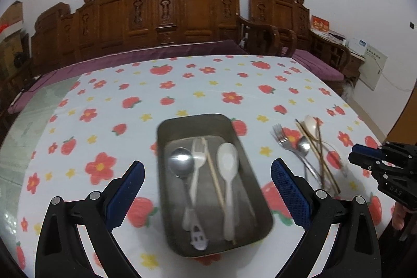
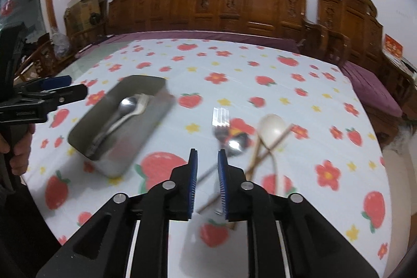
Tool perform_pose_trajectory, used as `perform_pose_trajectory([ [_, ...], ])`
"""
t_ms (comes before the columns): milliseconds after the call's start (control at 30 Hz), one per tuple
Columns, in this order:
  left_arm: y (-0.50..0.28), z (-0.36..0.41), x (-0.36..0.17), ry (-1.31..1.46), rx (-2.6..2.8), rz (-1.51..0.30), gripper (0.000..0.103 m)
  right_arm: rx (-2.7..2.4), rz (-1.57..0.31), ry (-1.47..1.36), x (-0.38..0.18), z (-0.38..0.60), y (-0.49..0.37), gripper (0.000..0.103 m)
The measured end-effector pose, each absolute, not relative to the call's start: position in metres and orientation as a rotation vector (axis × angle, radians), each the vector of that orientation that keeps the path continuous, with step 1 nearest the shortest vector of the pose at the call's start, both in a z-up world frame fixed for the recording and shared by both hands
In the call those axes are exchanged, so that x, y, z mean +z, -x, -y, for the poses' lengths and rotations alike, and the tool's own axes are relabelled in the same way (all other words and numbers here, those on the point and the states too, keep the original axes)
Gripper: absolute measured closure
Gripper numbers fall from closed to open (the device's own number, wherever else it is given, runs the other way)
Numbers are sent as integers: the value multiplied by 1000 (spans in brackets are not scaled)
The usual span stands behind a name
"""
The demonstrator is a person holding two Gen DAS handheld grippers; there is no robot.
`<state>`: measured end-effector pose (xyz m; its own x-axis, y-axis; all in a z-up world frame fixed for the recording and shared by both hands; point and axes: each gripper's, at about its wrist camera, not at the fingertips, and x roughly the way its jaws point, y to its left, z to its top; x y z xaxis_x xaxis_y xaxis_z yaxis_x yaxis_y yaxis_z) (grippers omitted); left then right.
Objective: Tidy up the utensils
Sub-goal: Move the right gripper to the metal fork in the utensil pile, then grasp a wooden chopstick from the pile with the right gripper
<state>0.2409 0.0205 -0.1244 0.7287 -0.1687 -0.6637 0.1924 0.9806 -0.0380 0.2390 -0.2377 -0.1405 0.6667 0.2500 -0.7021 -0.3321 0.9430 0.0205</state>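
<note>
Hovering tools — both angled tableward

Our left tongs are matte black plastic, each angled finger faced with a blue pad of fine mesh texture. Round silver screws sit at the finger pivots, and triangular cut-outs lighten the arms. Our right tongs share the same build, with ribbed blue pads and silver pivot screws; seen from the side, their black housing carries small pale lettering.
</note>
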Motion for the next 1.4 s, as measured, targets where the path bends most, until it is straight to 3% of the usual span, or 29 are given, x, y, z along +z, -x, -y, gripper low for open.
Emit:
perform_pose_trajectory([
  [267,-233,19,-133,-72,-273,-734,9,247,-812,-2,-168,282,-245,74],
  [833,-224,65,-153,-149,-334,-756,9,261,-933,-22,-212,242,-282,74],
  [1100,-224,66,-156,-151,-335,-762,9,205,-962,-23,-221,237,-291,78],
  [1400,-221,75,-159,-166,-331,-763,9,150,-977,-84,-216,254,-286,96],
])
